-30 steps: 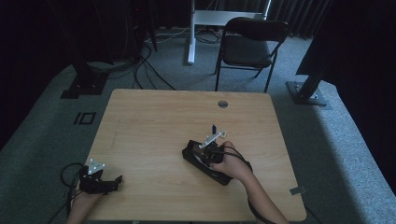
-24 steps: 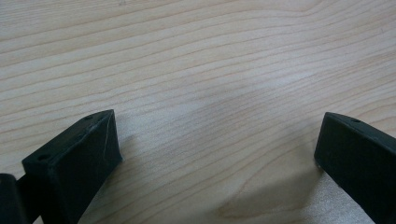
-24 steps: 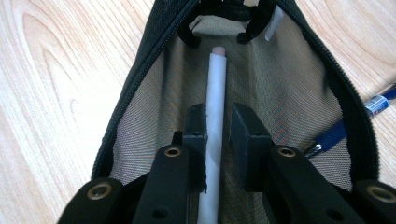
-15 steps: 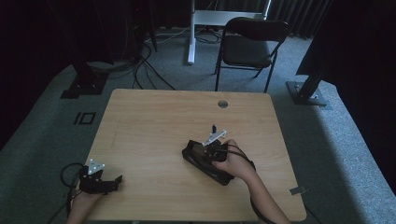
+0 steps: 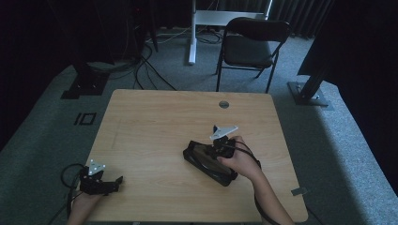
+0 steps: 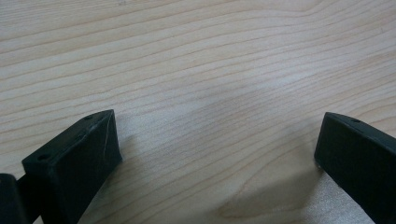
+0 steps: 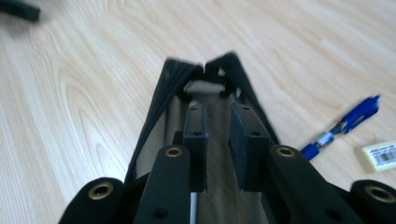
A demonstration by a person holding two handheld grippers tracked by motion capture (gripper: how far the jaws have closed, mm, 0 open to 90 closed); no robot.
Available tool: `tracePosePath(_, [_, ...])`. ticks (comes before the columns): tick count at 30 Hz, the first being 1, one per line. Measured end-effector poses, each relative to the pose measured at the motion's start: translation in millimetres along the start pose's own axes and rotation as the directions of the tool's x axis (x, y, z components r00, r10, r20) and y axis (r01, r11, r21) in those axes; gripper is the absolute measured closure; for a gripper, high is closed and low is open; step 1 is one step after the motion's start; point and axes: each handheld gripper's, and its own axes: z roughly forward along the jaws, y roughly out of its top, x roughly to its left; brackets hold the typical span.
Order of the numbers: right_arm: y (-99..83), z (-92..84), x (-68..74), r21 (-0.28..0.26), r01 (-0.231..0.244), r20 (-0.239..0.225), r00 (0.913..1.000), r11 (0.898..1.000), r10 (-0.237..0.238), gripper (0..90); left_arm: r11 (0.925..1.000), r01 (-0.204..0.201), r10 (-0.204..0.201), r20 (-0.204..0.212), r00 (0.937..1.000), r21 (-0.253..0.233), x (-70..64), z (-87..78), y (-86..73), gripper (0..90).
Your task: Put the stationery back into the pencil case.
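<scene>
On the wooden table [image 5: 155,122], a little toward the person's side of its middle and nearer its right edge, lies a black pencil case [image 5: 206,161], open at the top with a pale tan lining showing. The right gripper [image 5: 217,149] is down in that case: in the right gripper view its two black jaws stand close together, only a narrow slit between the pads, reaching into the opening of the case [image 7: 187,88] between its two black walls. I cannot make out anything pinched between those pads. The right hand [image 5: 239,161] rests over the near end of the case, with the gripper's cable looping beside it and the grey three-cornered plate sticking up just beyond the case.

Beside the case in that same view, to its right, a blue pen [image 7: 343,127] lies slanted on the wood, and just past the pen sits a small pale eraser [image 7: 379,156] with a barcode label.

Well away from the case, at the near left corner of the table, the left gripper [image 5: 99,183] sits low over bare wood. Its jaws are spread wide in the left gripper view [image 6: 215,154], with nothing between them but the table's grain.
</scene>
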Motion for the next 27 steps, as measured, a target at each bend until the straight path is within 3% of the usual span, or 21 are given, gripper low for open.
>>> tracePosePath(9, [5.5,-10.7,-8.9,-0.085,-0.042,0.031,0.9985,0.995,0.045,76.6,1.0000,0.000,0.000,0.000,1.0000,0.000,0.0,0.0,0.0,0.2])
tracePosePath(16, [2.7,-13.9,-20.7,-0.125,-0.098,0.085,0.9905,0.987,0.109,76.3,1.0000,0.000,0.000,0.000,1.0000,0.000,0.0,0.0,0.0,0.2])
tracePosePath(21, [-2.0,-14.5,-31.7,-0.165,-0.147,0.146,0.9743,0.975,0.171,75.5,1.0000,0.000,0.000,0.000,1.0000,0.000,0.0,0.0,0.0,0.2])
tracePosePath(27, [-8.8,-12.4,-45.5,-0.184,-0.195,0.219,0.9475,0.963,0.233,74.9,1.0000,0.000,0.000,0.000,1.0000,0.000,0.0,0.0,0.0,0.2])
